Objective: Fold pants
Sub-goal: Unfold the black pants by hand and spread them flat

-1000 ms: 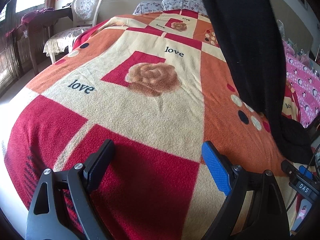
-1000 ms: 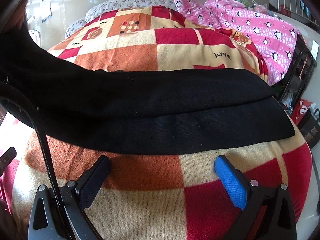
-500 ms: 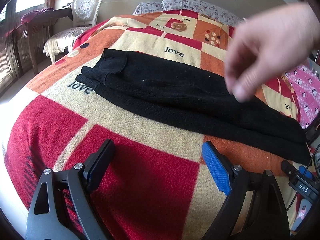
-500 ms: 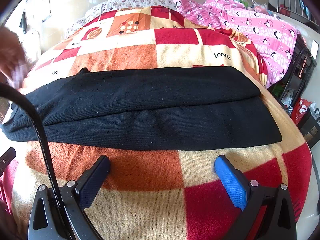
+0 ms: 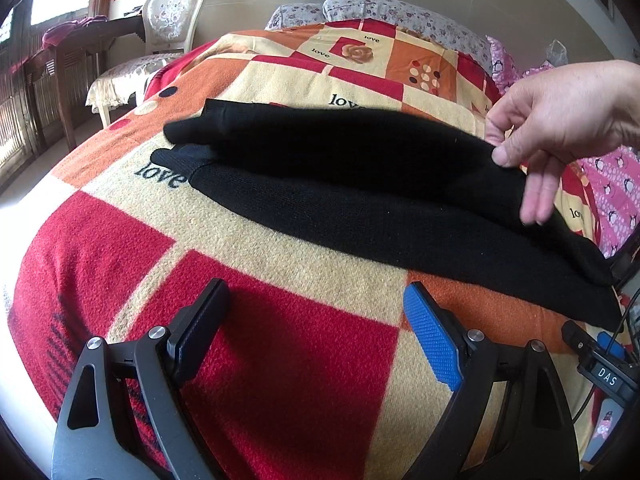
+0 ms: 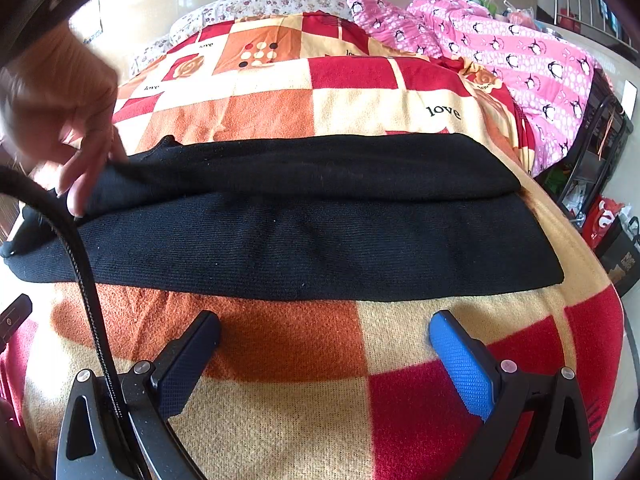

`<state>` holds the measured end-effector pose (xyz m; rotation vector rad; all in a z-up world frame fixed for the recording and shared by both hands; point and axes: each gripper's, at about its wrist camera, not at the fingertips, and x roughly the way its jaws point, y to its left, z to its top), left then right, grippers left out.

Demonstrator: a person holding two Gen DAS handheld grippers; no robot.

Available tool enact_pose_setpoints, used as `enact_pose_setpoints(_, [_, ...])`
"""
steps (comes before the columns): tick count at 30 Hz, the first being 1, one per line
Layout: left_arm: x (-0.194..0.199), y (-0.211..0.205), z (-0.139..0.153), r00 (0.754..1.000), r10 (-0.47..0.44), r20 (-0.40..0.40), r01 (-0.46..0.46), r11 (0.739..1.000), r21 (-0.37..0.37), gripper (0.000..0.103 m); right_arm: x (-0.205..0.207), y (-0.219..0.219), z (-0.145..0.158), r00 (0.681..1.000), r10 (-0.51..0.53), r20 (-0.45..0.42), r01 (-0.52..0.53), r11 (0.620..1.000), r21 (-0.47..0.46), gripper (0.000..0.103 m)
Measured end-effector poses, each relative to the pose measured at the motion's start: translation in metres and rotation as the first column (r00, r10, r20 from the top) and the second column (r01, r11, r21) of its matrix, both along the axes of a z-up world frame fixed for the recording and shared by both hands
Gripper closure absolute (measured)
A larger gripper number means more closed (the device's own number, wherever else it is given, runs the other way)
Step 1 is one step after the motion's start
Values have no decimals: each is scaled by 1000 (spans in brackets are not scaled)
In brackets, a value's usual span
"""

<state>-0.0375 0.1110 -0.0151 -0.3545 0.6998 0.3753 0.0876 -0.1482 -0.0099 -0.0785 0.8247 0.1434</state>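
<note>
Just ahead of both tongs, left [image 5: 312, 316] and right [image 6: 324, 344] alike gaping and empty, the pants [image 6: 304, 236] lie across the bed [image 6: 280, 344], soft, limp knit best pinched at an edge.

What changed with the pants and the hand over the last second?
The black pants, hanging in the air a second ago, came down flat onto the blanket. A bare hand came in and now pinches their upper layer. Both claws, left and right, stayed open and empty.
</note>
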Motion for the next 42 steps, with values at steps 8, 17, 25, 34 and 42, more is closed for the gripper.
enact_pose_setpoints(8, [4,-1,1,1000,1,-6,-1,1000,8,14,0,-1,0,1000,1,0,-1,1000,0,0])
enact_pose_setpoints(17, [5,-2,1,1000,8,-12,-8,1000,10,14,0,-1,0,1000,1,0,-1,1000,-1,0])
enact_pose_setpoints(25, [6,-3,-1,1000,12,-17,-11,1000,20,14,0,1,1,1000,1,0,-1,1000,-3,0])
enact_pose_setpoints(34, [6,-2,-1,1000,7,-13,-7,1000,12,14,0,1,1,1000,1,-1,-1,1000,-2,0])
enact_pose_setpoints(42, [1,1,0,1000,2,-7,-2,1000,-4,14,0,1,1,1000,1,-1,-1,1000,-4,0])
